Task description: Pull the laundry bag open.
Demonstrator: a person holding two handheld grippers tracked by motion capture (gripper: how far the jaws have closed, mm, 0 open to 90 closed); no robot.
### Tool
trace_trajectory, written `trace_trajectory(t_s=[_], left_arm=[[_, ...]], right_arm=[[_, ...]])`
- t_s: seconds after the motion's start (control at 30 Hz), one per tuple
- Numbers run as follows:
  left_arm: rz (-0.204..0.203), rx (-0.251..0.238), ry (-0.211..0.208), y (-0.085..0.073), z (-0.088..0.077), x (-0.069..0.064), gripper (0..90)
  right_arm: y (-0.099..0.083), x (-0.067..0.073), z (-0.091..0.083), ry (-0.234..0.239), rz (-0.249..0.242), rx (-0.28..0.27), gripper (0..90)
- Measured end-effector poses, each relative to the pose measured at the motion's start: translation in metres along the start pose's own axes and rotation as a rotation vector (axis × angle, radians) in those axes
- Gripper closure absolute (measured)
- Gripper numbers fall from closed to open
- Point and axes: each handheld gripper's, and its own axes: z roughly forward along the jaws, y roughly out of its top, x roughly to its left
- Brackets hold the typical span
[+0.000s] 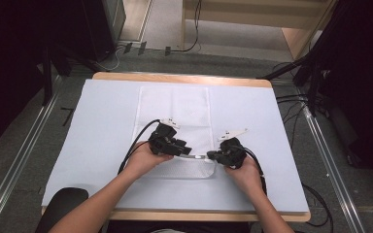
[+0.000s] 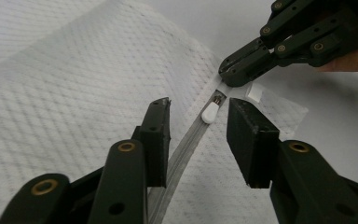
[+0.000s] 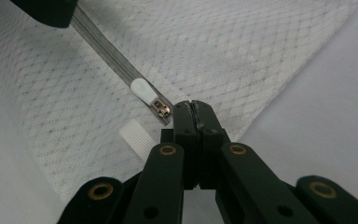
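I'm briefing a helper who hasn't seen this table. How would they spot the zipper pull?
A white mesh bag lies on the table's pale cover. Along its near edge runs a grey zipper tape. The zipper pull is the small white tab beside the shut right tongs.

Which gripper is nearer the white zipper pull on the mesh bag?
Left. The left gripper has its open jaws on either side of the zipper pull; the right gripper is shut on the zipper's end just beyond it.
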Motion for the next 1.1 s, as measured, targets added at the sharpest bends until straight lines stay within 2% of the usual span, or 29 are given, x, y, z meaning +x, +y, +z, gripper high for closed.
trace_trajectory(t_s=[0.23, 0.77, 1.1], left_arm=[[0.004, 0.029, -0.021, 0.0, 0.014, -0.002, 70.9], [0.005, 0.056, -0.035, -0.002, 0.034, 0.001, 75.1], [0.009, 0.049, -0.048, -0.003, 0.04, -0.001, 76.9]], right_arm=[[0.0, 0.0, 0.0, 0.0, 0.002, 0.002, 90.0], [0.0, 0.0, 0.0, -0.001, 0.004, 0.001, 90.0], [0.0, 0.001, 0.0, -0.003, -0.001, 0.003, 90.0]])
